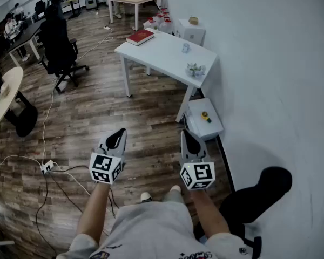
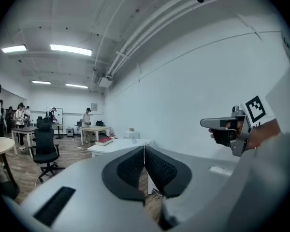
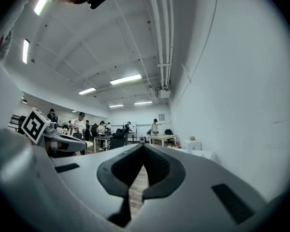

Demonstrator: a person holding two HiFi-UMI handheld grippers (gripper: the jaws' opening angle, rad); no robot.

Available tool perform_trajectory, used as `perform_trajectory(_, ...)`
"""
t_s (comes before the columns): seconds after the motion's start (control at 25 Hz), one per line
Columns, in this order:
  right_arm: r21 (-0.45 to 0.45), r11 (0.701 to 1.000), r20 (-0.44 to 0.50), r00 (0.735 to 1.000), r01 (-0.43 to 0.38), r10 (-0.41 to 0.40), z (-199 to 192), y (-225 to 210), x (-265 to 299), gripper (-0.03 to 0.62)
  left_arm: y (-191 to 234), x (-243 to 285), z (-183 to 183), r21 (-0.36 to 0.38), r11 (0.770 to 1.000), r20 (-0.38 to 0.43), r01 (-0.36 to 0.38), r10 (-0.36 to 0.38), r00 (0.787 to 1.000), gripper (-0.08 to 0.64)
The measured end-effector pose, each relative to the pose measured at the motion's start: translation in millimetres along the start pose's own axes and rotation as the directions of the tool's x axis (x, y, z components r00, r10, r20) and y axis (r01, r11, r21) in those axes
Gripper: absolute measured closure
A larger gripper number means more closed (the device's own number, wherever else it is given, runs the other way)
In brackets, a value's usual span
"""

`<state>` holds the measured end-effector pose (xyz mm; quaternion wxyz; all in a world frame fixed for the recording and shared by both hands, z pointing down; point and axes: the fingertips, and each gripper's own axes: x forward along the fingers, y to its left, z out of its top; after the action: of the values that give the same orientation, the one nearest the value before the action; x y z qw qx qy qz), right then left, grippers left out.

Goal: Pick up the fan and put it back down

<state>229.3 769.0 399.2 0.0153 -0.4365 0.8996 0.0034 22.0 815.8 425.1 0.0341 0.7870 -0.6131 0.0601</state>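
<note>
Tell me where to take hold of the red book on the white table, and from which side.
The red book lies flat at the far left corner of the white table, so only its thin edges offer a pinch. Probably take its left edge, coming in level from the open floor side.

Book (image 1: 140, 36) on table (image 1: 157, 54) beside wall (image 1: 275, 63)

Fan: too small to identify with certainty. Best candidate is the small pale, greenish-white object (image 1: 195, 69) on the white table (image 1: 162, 55). It stands on the tabletop near the front corner on the wall side, close to the edge. Blades, grille and facing can't be made out.
</note>
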Motion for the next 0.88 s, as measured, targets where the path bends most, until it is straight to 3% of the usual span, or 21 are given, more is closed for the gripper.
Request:
perform_trajectory(0.64,0.004,1.000,-0.007,1.000,0.000,0.000,-3.7,2.1,0.2,0.575,2.7,-3.7,-4.0,0.006,1.000,-0.015,0.025,-0.025,1.000,0.554)
perform_trajectory(0.8,-0.009,1.000,-0.018,1.000,-0.003,0.002,-3.3,4.4,0.6,0.527,4.3,-3.9,-4.5,-0.002,1.000,-0.010,0.025,-0.026,1.000,0.554)
perform_trajectory(0.88,-0.019,1.000,-0.026,1.000,-0.007,0.006,-6.9,4.8,5.7,0.474,6.8,-1.4,-4.5,-0.001,1.000,-0.011,0.029,-0.029,1.000,0.554)
